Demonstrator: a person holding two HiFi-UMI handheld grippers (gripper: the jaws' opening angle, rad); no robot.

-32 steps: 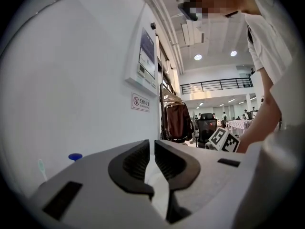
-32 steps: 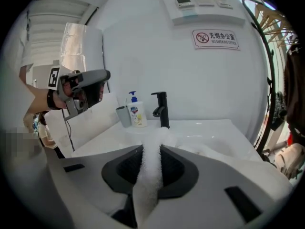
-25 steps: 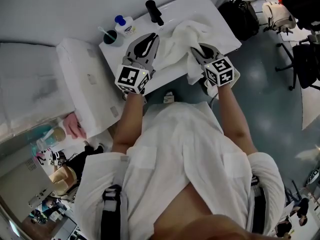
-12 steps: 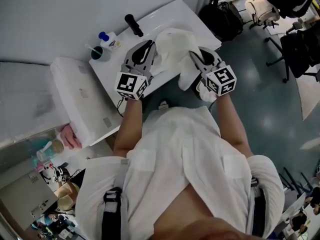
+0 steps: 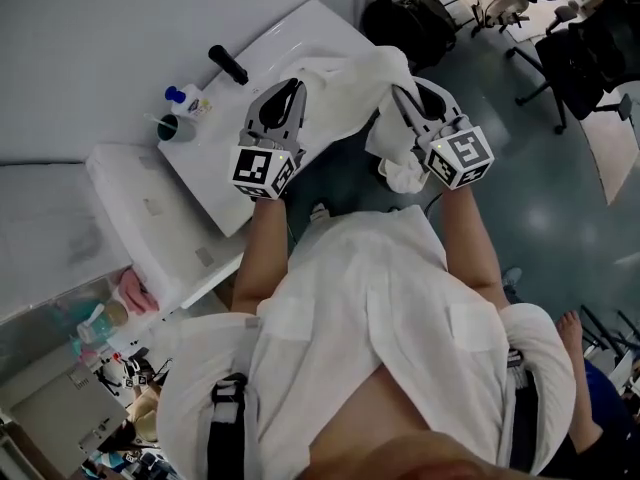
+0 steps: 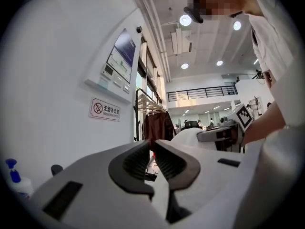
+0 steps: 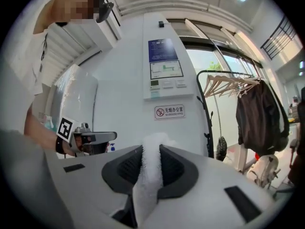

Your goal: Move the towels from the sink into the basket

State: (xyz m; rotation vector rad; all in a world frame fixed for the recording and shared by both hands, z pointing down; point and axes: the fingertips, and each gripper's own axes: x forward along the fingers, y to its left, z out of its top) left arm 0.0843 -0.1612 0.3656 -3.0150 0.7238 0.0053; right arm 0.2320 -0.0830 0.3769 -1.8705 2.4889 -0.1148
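Towel (image 5: 345, 80) first: where is it?

Pinched in the right gripper (image 5: 400, 98). That gripper's own view shows the white terry cloth running up between the two dark pads, which press on it from both sides.

Is it in the sink (image 5: 300, 26) or out of it?

Partly each, as far as the head view tells. The upper spread of the cloth lies over the front right part of the sink, and a bunched end hangs past the front edge, below the gripper. The basin itself is covered by the cloth, so I cannot tell what else it holds.

And the left gripper (image 5: 288, 88)?

Its jaws are drawn nearly together with nothing between them. It is held over the sink's front edge, just beside the towel.

What other containers are there?

A dark cup (image 5: 177, 128) stands on the back left corner of the sink with a thin handle sticking out of it. A small bottle with a blue cap (image 5: 188, 98) stands beside it, and a black faucet (image 5: 228, 65) is near them.

Where is the basket?

A white boxy container (image 5: 150, 208) stands against the sink's left side. Its top looks flat and white from above, and its contents cannot be made out.
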